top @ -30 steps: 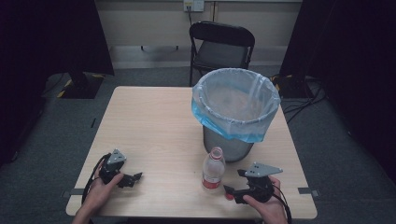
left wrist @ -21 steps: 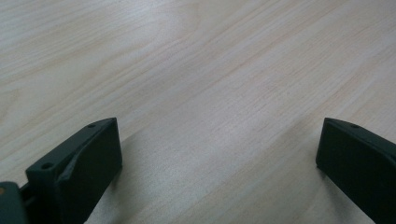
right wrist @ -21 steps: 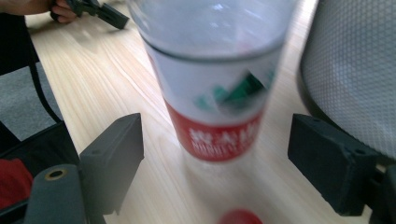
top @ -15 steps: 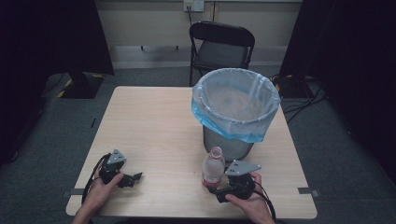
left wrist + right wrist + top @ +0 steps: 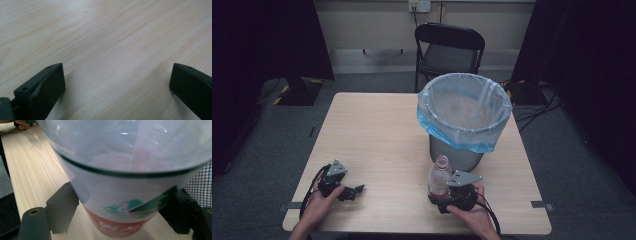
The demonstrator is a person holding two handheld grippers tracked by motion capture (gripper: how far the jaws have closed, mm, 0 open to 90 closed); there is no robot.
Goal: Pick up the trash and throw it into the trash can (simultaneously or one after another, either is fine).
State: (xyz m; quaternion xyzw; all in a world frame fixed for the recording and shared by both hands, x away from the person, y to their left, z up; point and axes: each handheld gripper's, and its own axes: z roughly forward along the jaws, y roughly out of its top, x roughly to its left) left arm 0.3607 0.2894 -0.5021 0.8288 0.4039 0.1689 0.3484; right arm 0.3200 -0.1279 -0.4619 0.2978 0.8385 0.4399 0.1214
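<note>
The plastic bottle (image 5: 439, 176) stands upright near the front edge of the surface (image 5: 377, 135), just in front of the bin (image 5: 464, 117). It is clear, with a white label and a red band low down, seen close in the right gripper view (image 5: 125, 202). The right hand-held gripper (image 5: 443, 198) is at the bottle's lower part with a jaw on either side. Its jaws have just been closing with the bottle between them, and in its own view they sit right at the label's sides; whether they press on it yet I cannot tell. The bin is a mesh one lined with a pale blue bag. A dark folding chair (image 5: 449, 47) stands behind the surface. The left hand-held gripper (image 5: 354, 190) lies well apart near the front left, its jaws spread wide over bare wood (image 5: 112, 50).
</note>
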